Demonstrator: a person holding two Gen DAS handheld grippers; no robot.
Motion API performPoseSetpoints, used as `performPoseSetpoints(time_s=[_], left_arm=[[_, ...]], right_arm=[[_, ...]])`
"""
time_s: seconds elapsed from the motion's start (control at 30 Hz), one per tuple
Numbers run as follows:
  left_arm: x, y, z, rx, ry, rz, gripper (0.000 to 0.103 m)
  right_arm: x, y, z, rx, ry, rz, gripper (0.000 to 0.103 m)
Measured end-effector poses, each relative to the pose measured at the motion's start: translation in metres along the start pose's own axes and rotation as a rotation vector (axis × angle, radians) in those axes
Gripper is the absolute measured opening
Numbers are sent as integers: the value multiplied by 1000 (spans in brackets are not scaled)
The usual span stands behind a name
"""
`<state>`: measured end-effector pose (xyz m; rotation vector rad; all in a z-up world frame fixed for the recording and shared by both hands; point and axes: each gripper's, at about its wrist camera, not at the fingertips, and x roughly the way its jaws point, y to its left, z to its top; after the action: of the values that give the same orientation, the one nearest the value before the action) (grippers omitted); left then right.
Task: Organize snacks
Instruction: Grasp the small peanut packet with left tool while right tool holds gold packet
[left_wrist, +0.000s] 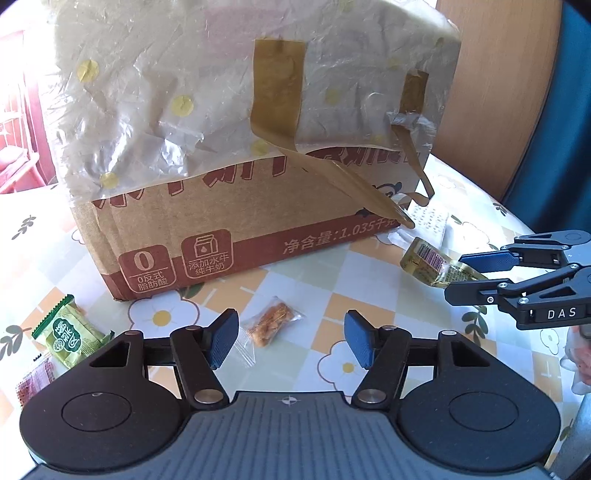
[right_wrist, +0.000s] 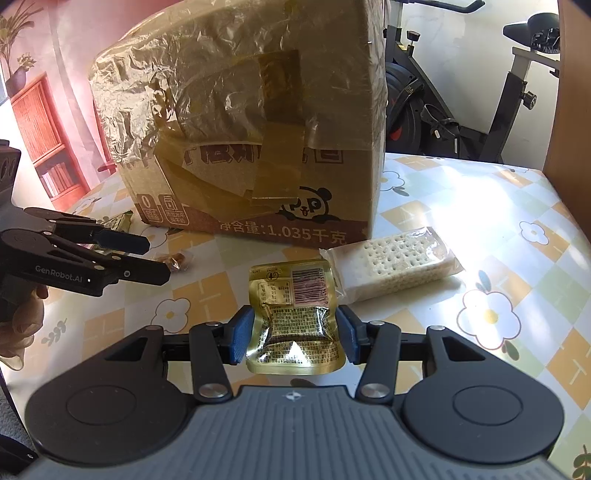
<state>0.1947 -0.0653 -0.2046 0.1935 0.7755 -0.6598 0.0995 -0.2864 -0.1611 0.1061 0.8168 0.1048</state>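
Observation:
A taped cardboard box stands on the flowered table. My right gripper is shut on a gold snack packet, low over the table in front of the box; both show in the left wrist view, the packet and the gripper. My left gripper is open, with a clear-wrapped brown snack lying between its fingers near the left one. It shows at the left of the right wrist view. A green snack packet lies to the left.
A clear-wrapped white cracker block lies right of the box. A reddish packet lies at the left edge. An exercise bike stands behind the table, and a wooden panel is at the right.

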Motion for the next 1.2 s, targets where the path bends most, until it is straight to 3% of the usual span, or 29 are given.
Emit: performPoseSetpoints(time_s=[0.03, 0.1, 0.13, 0.27, 0.43, 0.47, 0.5, 0.63, 1.2], left_arm=[[1, 0, 0, 10, -2, 9, 64], [7, 2, 2, 12, 4, 23, 40], [11, 4, 3, 8, 10, 28, 37], [19, 8, 3, 22, 13, 21, 37], [28, 1, -2, 50, 23, 74, 37], [28, 1, -3, 43, 23, 73, 32], [28, 0, -4, 41, 22, 76, 18], [18, 4, -9, 15, 12, 123, 18], [-42, 0, -1, -69, -100, 140, 18]], right_arm=[[0, 0, 0, 0, 1, 1, 51], [1, 0, 0, -1, 2, 0, 51], [0, 0, 0, -2, 2, -1, 51], [-2, 0, 0, -3, 0, -5, 51], [0, 0, 1, 1, 6, -8, 51], [0, 0, 1, 0, 7, -8, 51], [1, 0, 1, -1, 7, -8, 51], [2, 0, 1, 4, 6, -8, 51], [-13, 16, 3, -33, -36, 22, 51]])
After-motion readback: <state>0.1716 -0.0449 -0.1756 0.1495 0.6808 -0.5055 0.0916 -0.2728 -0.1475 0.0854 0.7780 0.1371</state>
